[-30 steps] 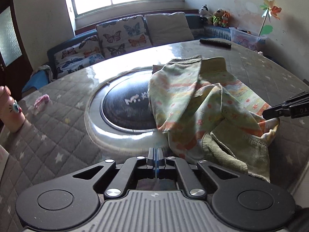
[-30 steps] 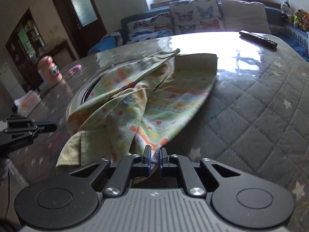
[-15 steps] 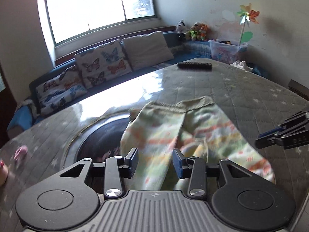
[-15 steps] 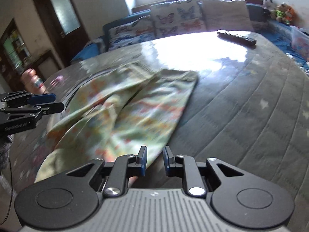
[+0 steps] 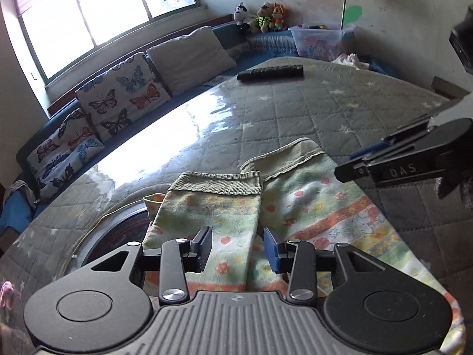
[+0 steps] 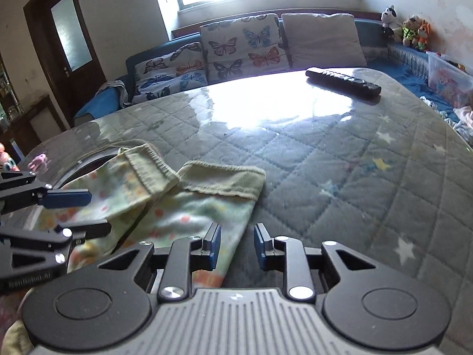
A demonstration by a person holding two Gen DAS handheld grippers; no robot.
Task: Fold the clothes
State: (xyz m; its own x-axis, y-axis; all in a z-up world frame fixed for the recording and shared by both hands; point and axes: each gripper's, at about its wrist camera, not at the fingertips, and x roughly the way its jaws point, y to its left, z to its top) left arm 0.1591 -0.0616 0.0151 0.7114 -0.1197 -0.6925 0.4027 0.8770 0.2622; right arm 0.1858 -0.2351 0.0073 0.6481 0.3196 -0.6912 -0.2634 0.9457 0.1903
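Note:
A small pair of pale green trousers [image 5: 301, 207] with an orange and yellow print lies spread on the quilted table, its two ribbed cuffs [image 5: 218, 182] pointing away from me. My left gripper [image 5: 238, 250] hovers open just above the left leg, nothing between its fingers. In the right wrist view the same trousers [image 6: 183, 207] lie at lower left, and my right gripper [image 6: 235, 247] is open over the right leg's outer edge. The right gripper [image 5: 381, 162] also shows at the right of the left wrist view, the left gripper [image 6: 71, 210] at the left of the right one.
The table [image 6: 340, 159] has a glossy grey quilted cover and a round dark inset [image 5: 124, 233] at the left, partly under the trousers. A black remote [image 6: 343, 82] lies at the far side. A sofa with butterfly cushions [image 6: 242, 47] stands behind; a pink bottle [image 6: 6, 159] is at far left.
Both grippers were shut on the bunched trousers a second ago. They have let go and opened, and the trousers now lie flat with the legs stretched out. Both grippers have lifted back.

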